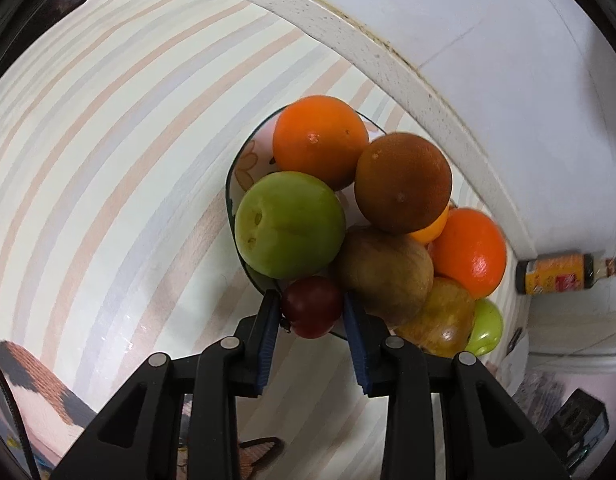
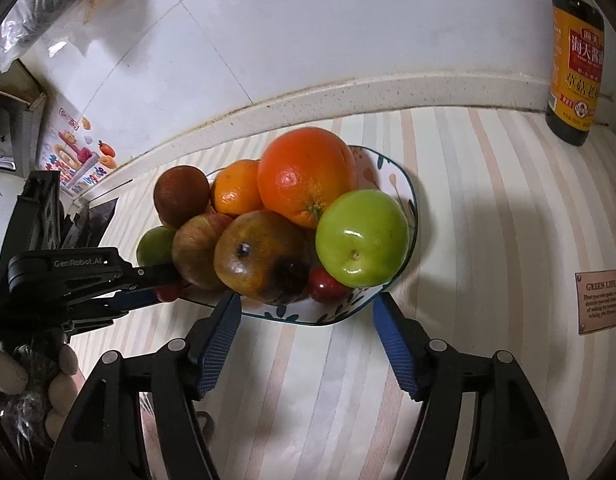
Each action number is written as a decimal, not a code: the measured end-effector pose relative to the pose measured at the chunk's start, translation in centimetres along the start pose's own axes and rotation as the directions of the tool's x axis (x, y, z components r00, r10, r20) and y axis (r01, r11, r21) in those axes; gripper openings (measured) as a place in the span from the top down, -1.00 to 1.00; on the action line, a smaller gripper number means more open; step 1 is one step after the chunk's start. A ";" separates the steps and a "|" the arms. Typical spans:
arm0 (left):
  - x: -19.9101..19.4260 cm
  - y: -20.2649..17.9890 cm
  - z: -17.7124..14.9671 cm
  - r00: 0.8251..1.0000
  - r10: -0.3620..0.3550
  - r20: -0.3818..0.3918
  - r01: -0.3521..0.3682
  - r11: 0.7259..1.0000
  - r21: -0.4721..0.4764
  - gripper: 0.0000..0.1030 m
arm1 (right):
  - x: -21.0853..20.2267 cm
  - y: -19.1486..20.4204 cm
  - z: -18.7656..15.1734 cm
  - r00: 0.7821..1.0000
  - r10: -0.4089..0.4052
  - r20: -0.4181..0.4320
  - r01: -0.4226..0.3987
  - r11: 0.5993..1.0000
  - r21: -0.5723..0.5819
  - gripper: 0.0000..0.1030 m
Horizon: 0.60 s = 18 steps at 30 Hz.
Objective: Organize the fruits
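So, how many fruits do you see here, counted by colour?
orange fruits: 3, one mostly hidden
green apples: 2
small red fruits: 2, one in the left gripper
brownish or mottled fruits: 3
Total: 10

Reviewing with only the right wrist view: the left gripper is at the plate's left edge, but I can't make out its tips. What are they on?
Observer: In the left wrist view, the left gripper has its blue pads against both sides of a small dark red round fruit.
Operator: Where does that fruit sit?
Observer: At the near rim of the flower-patterned plate, just in front of the large green apple.
Operator: Anything about that apple?
Observer: Its side facing that camera shows shallow dents.
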<state>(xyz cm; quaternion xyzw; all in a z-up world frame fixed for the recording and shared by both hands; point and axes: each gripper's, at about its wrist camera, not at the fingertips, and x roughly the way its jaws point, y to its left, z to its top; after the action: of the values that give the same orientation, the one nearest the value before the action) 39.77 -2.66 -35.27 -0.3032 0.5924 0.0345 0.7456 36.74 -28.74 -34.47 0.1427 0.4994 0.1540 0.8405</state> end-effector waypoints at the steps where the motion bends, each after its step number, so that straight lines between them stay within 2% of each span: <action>1: -0.1 0.3 -0.1 1.000 -0.017 0.011 0.017 1.000 -0.024 0.42 | -0.2 0.0 0.0 1.000 0.002 0.004 -0.002 1.000 0.000 -0.38; 7: -0.5 2.1 -1.2 0.989 -0.111 0.098 0.128 0.973 -0.192 0.37 | -1.2 0.6 0.2 1.000 0.015 0.025 -0.015 1.000 -0.008 -0.38; 9: -0.5 2.4 -1.3 0.986 -0.125 0.110 0.147 0.963 -0.225 0.26 | -1.5 0.9 0.3 0.999 0.016 0.028 -0.016 1.000 -0.018 -0.38; 10: -0.5 2.5 -1.3 0.987 -0.121 0.110 0.144 0.961 -0.236 0.17 | -1.6 1.0 0.3 0.999 0.016 0.029 -0.016 1.000 -0.021 -0.38; 14: -0.6 2.4 -1.3 0.989 -0.110 0.101 0.132 0.962 -0.239 0.03 | -2.0 0.7 0.5 1.000 0.008 0.030 -0.008 1.000 -0.008 -0.38; 18: -1.0 1.9 -1.2 0.994 -0.068 0.090 0.086 0.972 -0.218 -0.01 | -2.1 0.3 0.7 1.000 -0.016 0.015 0.015 1.000 0.022 -0.38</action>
<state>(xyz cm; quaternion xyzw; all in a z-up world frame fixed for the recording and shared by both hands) 37.71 -1.41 -35.24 -0.4055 0.5416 0.0836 0.7316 36.40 -29.42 -32.33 0.1491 0.4957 0.1410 0.8439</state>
